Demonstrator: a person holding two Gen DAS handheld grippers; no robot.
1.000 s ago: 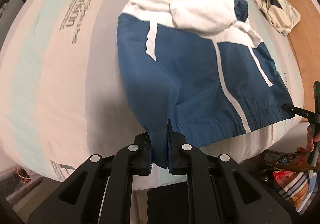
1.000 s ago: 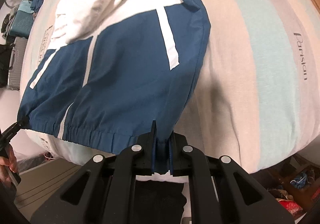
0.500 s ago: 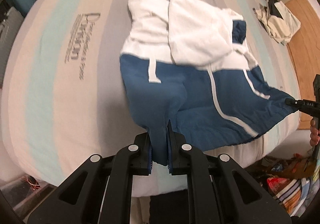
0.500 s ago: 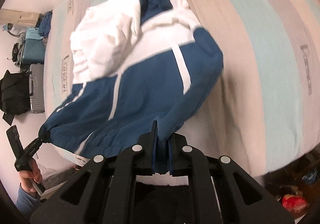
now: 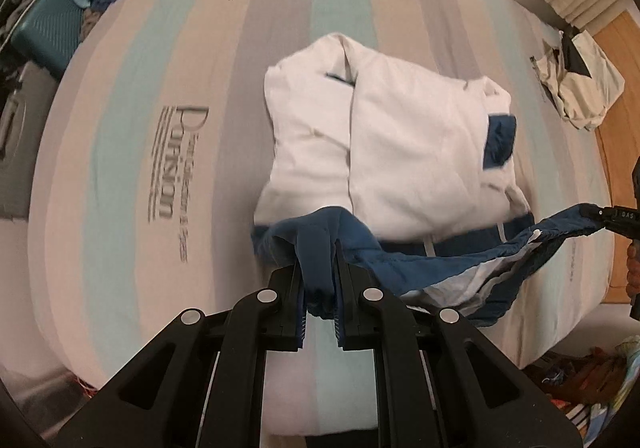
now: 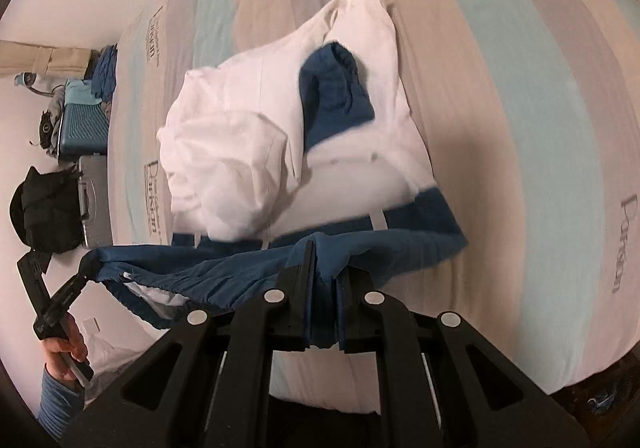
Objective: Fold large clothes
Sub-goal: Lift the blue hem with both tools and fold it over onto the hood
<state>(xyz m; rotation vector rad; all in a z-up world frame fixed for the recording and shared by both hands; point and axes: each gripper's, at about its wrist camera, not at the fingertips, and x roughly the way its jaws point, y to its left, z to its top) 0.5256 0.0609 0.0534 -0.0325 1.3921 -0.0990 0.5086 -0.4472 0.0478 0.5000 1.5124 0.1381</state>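
Observation:
A blue and white jacket lies on the striped mattress, white upper part and hood away from me. It also shows in the right wrist view. My left gripper is shut on one corner of the blue hem. My right gripper is shut on the other hem corner. The hem is lifted off the mattress and hangs stretched between the two grippers above the jacket's lower part. The other gripper shows at the right edge of the left view and at the left of the right view.
A cream garment lies at the mattress's far right. A teal suitcase with clothes on it, a grey case and a black bag stand beside the bed. Clutter lies on the floor near the bed's near edge.
Both grippers have lifted the blue hem and carried it forward over the jacket toward the white part. The blue lower half now folds up from the mattress.

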